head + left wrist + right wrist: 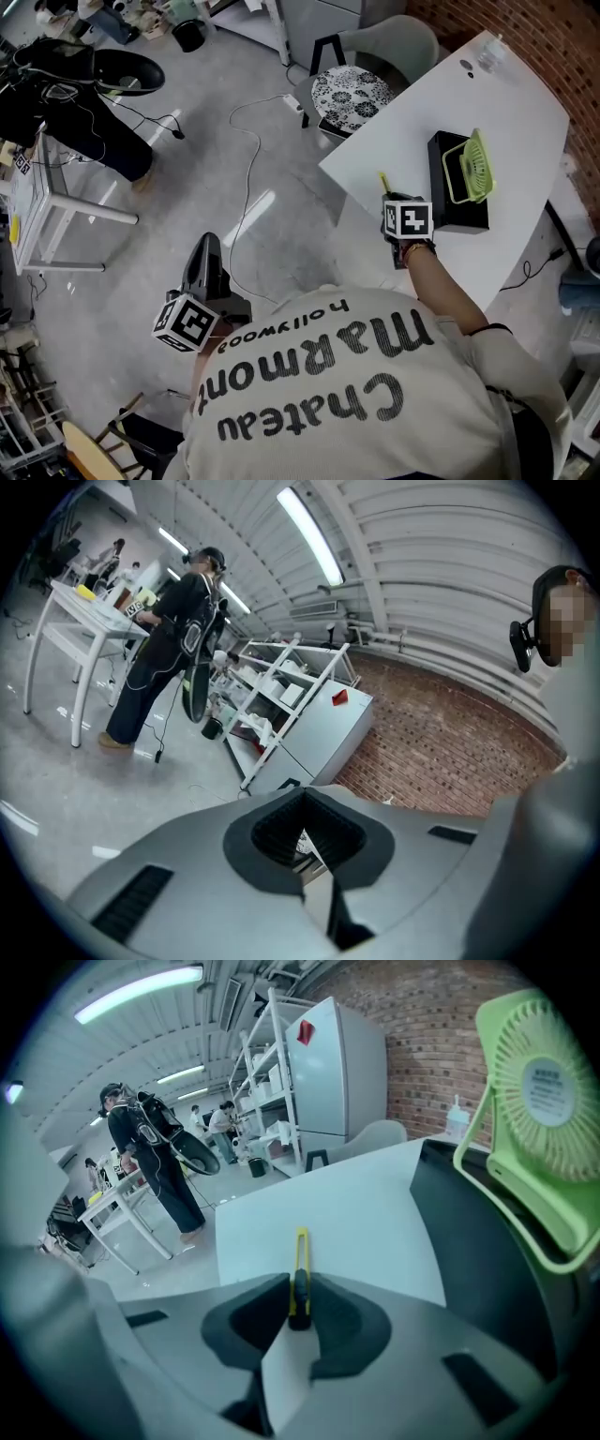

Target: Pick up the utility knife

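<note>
Grey concrete floor (187, 197) surrounded the white tabletop (497, 103), where a green fan (467, 167) rested on a black box (459, 216). Just beside the box, the yellow-and-black utility knife (300, 1265) lay on the tabletop, its near end pinched between the pads of the right gripper (299, 1309). The left gripper (302, 855) hung over the floor, well apart from the tabletop, jaws together and empty.

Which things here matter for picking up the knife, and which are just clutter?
Job: utility knife; right gripper, closed on it; white table.
Clutter: green fan; black box; patterned chair; left gripper, shut, away from table.
</note>
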Demonstrator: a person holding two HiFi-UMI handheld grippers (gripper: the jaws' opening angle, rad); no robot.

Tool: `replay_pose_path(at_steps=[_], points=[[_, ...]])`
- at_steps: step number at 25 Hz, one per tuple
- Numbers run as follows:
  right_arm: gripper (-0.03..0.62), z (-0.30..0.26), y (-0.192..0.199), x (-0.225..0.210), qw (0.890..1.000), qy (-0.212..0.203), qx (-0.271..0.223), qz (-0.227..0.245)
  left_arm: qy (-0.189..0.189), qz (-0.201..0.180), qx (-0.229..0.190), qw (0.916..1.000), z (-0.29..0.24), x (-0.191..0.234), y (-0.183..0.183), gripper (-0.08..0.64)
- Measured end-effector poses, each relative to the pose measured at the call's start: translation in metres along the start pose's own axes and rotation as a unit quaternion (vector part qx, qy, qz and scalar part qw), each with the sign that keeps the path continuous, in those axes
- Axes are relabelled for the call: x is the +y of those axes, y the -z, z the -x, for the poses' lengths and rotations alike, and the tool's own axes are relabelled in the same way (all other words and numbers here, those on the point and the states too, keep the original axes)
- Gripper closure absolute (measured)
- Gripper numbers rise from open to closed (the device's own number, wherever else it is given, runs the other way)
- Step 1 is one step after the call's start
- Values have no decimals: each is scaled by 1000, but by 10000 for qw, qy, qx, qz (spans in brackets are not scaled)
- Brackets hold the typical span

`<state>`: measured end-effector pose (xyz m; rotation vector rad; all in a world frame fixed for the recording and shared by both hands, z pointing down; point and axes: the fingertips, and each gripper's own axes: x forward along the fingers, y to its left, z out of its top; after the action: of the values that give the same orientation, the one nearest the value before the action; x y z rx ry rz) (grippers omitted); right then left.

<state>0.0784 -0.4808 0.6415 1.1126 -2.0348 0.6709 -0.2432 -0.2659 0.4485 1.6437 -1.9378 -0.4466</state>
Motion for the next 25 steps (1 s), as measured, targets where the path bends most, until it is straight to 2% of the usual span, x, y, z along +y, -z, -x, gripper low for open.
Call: replay_pose_path(at_steps=[10, 25], points=[[525, 26, 32, 12, 9990, 251, 141, -328, 303, 17, 134, 9994, 16, 4, -11, 560], [525, 82, 87, 54, 9898, 606, 41, -1290, 887, 21, 382, 9953, 58, 28, -36, 559]])
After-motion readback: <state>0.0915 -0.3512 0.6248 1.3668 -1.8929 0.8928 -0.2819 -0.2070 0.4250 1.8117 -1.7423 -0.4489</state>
